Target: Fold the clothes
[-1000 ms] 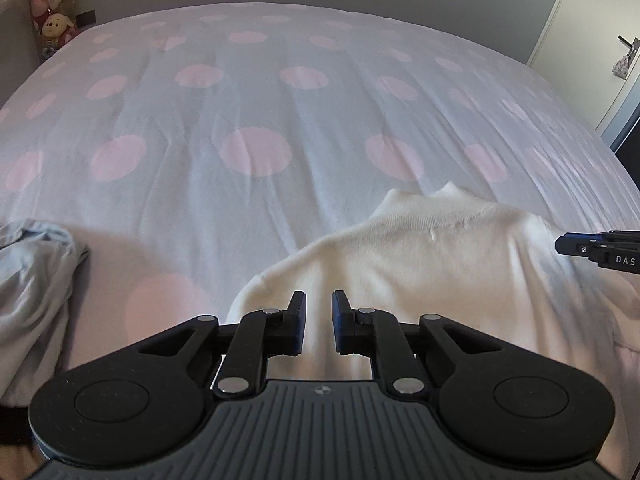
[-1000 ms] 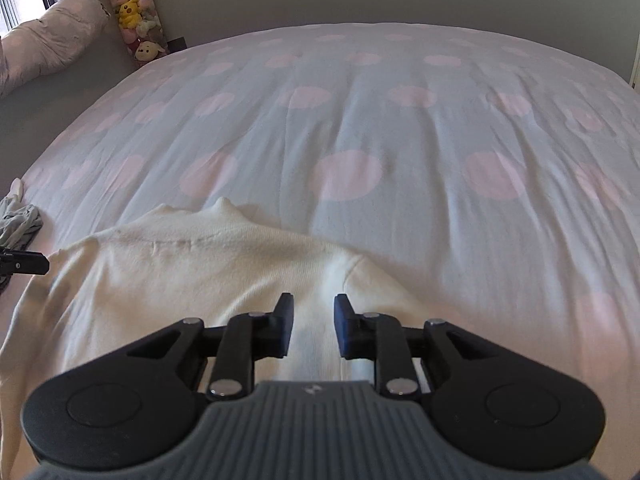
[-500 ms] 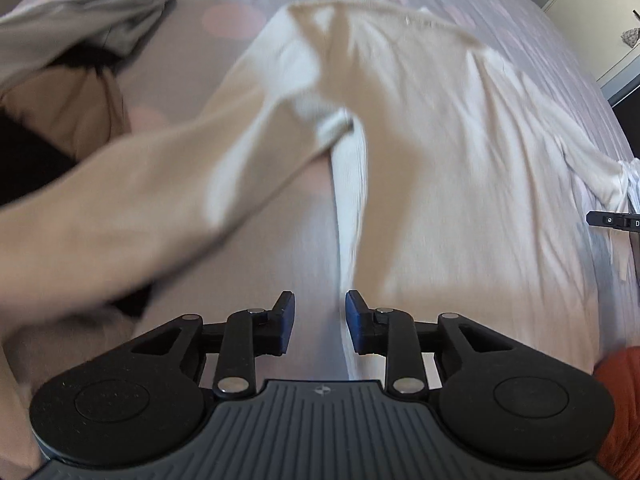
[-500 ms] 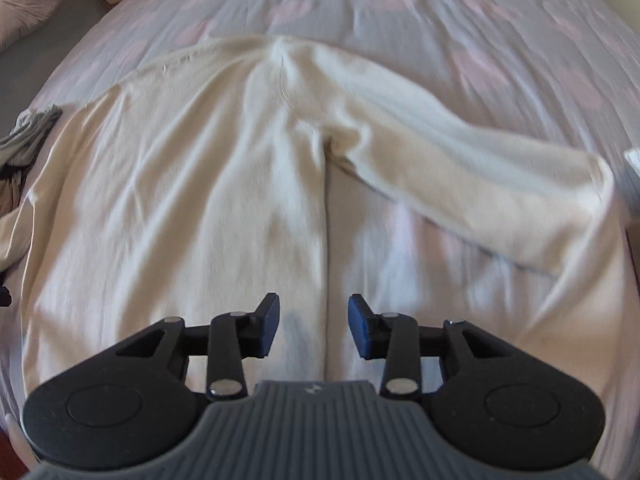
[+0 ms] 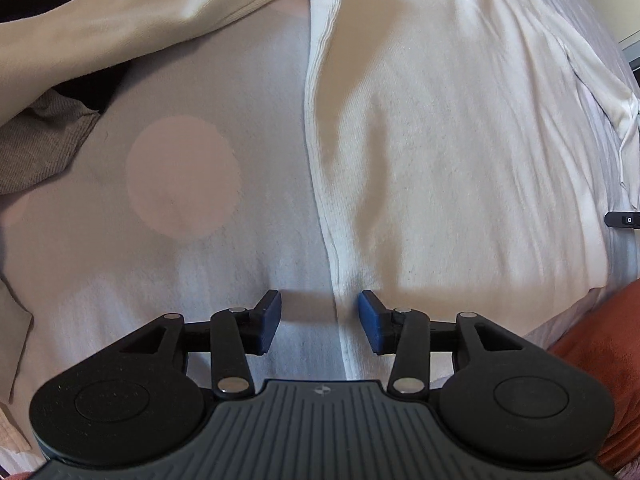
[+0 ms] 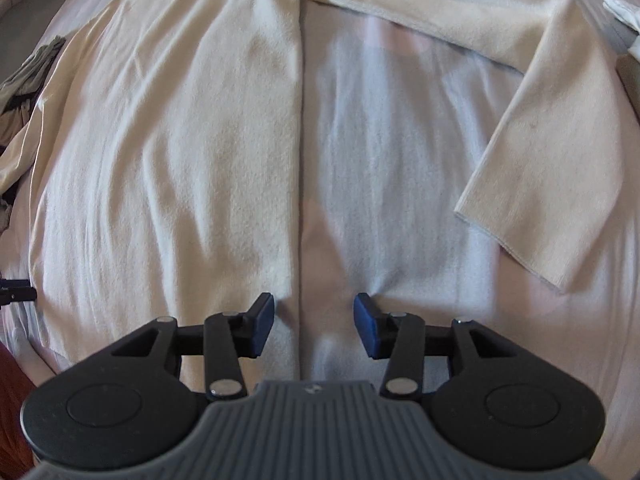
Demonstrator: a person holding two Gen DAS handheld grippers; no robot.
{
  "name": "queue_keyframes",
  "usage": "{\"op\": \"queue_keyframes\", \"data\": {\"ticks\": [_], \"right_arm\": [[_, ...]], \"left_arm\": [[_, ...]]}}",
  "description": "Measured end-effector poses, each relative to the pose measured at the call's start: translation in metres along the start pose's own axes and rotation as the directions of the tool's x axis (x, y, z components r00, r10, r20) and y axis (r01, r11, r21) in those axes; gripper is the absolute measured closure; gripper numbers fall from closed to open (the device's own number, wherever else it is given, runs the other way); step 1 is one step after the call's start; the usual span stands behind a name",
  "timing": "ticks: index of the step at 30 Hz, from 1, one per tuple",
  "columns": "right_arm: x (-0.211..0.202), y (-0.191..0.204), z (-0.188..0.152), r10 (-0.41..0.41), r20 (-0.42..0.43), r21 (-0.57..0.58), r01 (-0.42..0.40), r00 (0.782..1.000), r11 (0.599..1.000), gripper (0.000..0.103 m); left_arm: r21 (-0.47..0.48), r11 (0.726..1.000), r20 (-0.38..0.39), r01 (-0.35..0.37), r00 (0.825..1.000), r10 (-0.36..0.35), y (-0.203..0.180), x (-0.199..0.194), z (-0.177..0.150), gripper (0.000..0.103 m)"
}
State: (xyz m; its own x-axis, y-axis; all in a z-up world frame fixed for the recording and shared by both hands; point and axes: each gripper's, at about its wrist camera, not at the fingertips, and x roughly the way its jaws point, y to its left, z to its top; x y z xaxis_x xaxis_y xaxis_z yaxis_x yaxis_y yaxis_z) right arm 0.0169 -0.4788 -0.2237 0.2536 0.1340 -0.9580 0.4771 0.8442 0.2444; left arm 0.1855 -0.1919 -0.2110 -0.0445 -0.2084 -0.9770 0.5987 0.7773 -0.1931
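A cream long-sleeved sweater lies flat on the bed; the right wrist view shows its body too. My left gripper points down over the sweater's left side seam near the hem; its jaws are opening and straddle the seam without pressing on it. My right gripper hangs over the right side edge near the hem, jaws opening, the edge between them and unpinched. The left sleeve runs off to the upper left. The right sleeve bends down, its cuff at the right.
The bed sheet is pale blue with pink dots. Other clothes are piled at the left, grey and dark. Orange fabric shows at the near edge of the bed. A white item lies at the far right.
Both grippers have swung from the sweater's shoulders back to its hem end and tilted steeply down. Both pairs of jaws have spread wider.
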Motion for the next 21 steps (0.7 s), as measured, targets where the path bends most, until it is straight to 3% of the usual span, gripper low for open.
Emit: {"op": "queue_keyframes", "data": {"ticks": [2,3,4,5,6,7,13,16,21], "right_arm": [[0.003,0.011,-0.001,-0.009,-0.029,-0.062,0.007,1.000,0.998,0.054],[0.005,0.016,-0.001,-0.014,-0.042,-0.093,0.010,0.999,0.996,0.064],[0.006,0.022,-0.002,-0.020,-0.047,-0.122,0.014,0.999,0.992,0.086],[0.007,0.026,-0.004,-0.024,-0.051,-0.141,0.017,0.998,0.990,0.096],[0.005,0.026,-0.005,-0.029,-0.046,-0.143,0.022,0.999,0.989,0.098],[0.003,0.027,-0.007,-0.033,-0.041,-0.146,0.027,0.999,0.989,0.098],[-0.015,0.023,-0.021,-0.033,-0.053,-0.163,0.024,0.998,0.986,0.100],[-0.009,0.024,-0.027,-0.071,-0.089,-0.181,0.054,0.994,0.982,0.103],[-0.010,0.020,-0.029,-0.068,-0.072,-0.143,0.057,0.995,0.988,0.102]], "left_arm": [[0.010,1.000,-0.002,0.000,1.000,0.000,-0.006,0.001,-0.002,0.062],[0.017,1.000,-0.004,0.004,1.000,-0.003,-0.009,0.002,-0.002,0.062],[0.030,1.000,-0.004,0.002,1.000,-0.002,-0.012,0.003,-0.004,0.069],[0.045,0.999,-0.004,-0.001,1.000,0.001,-0.016,0.004,-0.005,0.077],[0.064,0.998,0.002,-0.012,1.000,0.012,-0.020,0.004,-0.006,0.093],[0.073,0.997,0.010,-0.014,1.000,0.013,-0.021,0.002,-0.006,0.099],[0.132,0.991,0.038,-0.031,0.999,0.026,-0.020,-0.023,-0.006,0.100],[0.142,0.988,0.015,-0.054,0.999,0.053,-0.017,-0.023,-0.007,0.100],[0.106,0.992,-0.040,-0.061,0.997,0.065,-0.020,-0.004,-0.021,0.099]]}}
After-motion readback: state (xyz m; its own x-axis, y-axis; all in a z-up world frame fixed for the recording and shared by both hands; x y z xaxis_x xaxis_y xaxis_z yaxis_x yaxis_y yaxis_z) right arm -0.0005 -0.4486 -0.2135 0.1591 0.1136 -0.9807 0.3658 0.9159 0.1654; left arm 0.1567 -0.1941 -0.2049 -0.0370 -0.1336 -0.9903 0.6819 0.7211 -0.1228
